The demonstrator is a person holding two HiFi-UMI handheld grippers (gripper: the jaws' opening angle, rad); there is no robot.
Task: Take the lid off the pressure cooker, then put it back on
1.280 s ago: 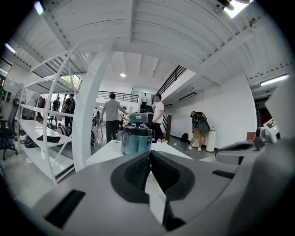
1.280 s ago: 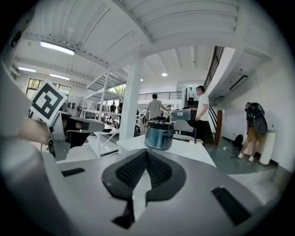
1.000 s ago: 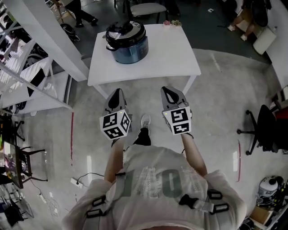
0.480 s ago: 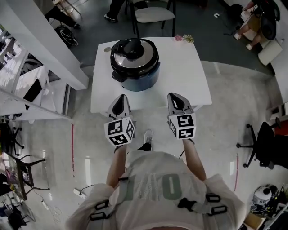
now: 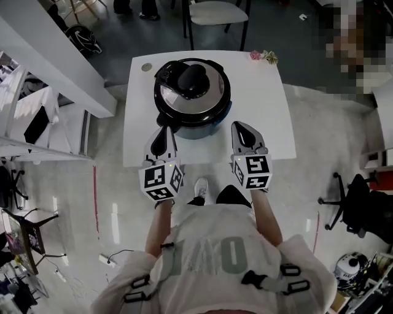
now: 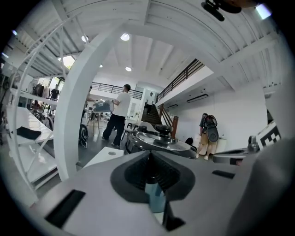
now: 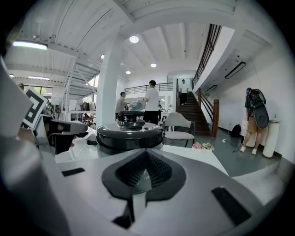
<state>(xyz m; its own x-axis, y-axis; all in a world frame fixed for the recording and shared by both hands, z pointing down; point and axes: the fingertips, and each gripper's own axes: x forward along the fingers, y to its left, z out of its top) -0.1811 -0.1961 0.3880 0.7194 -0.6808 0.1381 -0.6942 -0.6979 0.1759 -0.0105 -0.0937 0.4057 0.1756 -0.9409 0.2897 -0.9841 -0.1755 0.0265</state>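
Fingers of the left gripper were pressed together, nothing between them. Right gripper was the same, its fingers closed flat on each other and empty. Both grippers were held side by side at mid frame in the head view, pointing toward the top of the frame, marker cubes nearest the person.

Pressure cooker stood on the white bench in the upper centre of the head view, left of the bench's middle. Its lid was on, steel top with a black knob in the centre.

Left gripper's tip sat at the cooker's lower left side, very near it; contact could not be told. Right gripper's tip was over the bench just to the lower right of the cooker, apart from it. Neither gripper was on the lid.

Small pink flowers lay at the bench's upper right corner, and a small round disc at its upper left corner. Chair stood beyond the bench at the top edge. Black office chair was at the right edge, on the floor.
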